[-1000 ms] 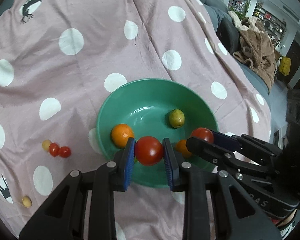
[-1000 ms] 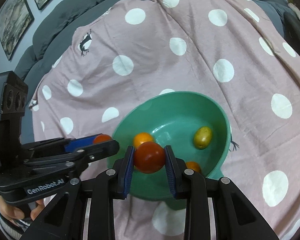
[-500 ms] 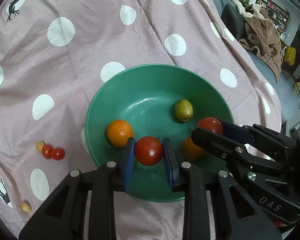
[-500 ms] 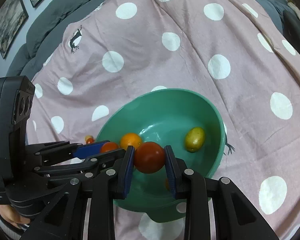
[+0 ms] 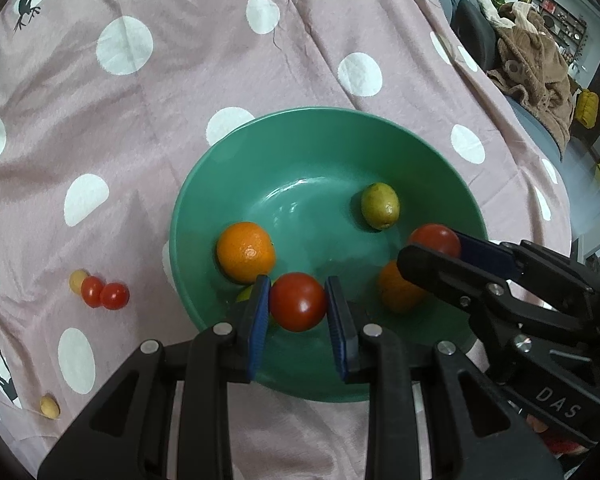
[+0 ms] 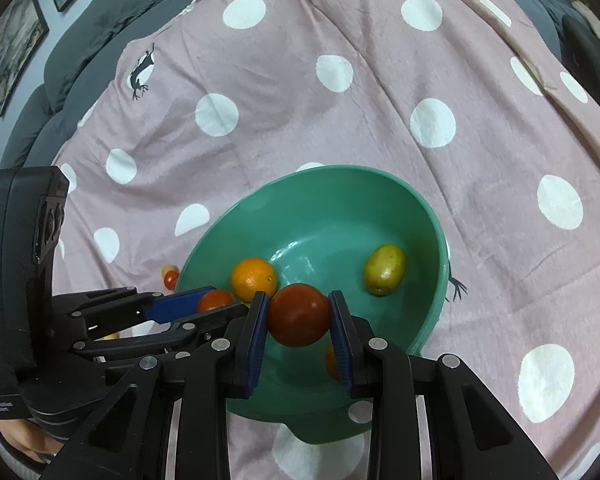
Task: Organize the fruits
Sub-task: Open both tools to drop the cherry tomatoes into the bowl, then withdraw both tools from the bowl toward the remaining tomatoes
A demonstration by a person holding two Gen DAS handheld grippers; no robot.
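Observation:
A green bowl [image 5: 220,184] [image 6: 428,216] sits on a pink dotted cloth. It holds an orange [image 5: 246,252] [image 6: 254,278], a second orange [image 5: 396,292] and a yellow-green lime [image 5: 380,205] [image 6: 385,269]. My left gripper [image 5: 298,304] is shut on a red tomato [image 5: 298,301] just over the bowl's near rim; it also shows in the right wrist view [image 6: 204,308]. My right gripper [image 6: 299,316] is shut on another red tomato [image 6: 299,314] over the bowl's inside; it shows in the left wrist view [image 5: 440,244] above the second orange.
Two red cherry tomatoes [image 5: 105,294] and a small yellow fruit [image 5: 77,280] lie on the cloth left of the bowl. Another small yellow fruit [image 5: 49,406] lies nearer me. Grey sofa cushions [image 6: 100,28] rise behind the cloth. A brown blanket [image 5: 536,64] lies far right.
Both grippers have moved forward and lower over the bowl, each still holding its tomato. The bowl looks larger in both views.

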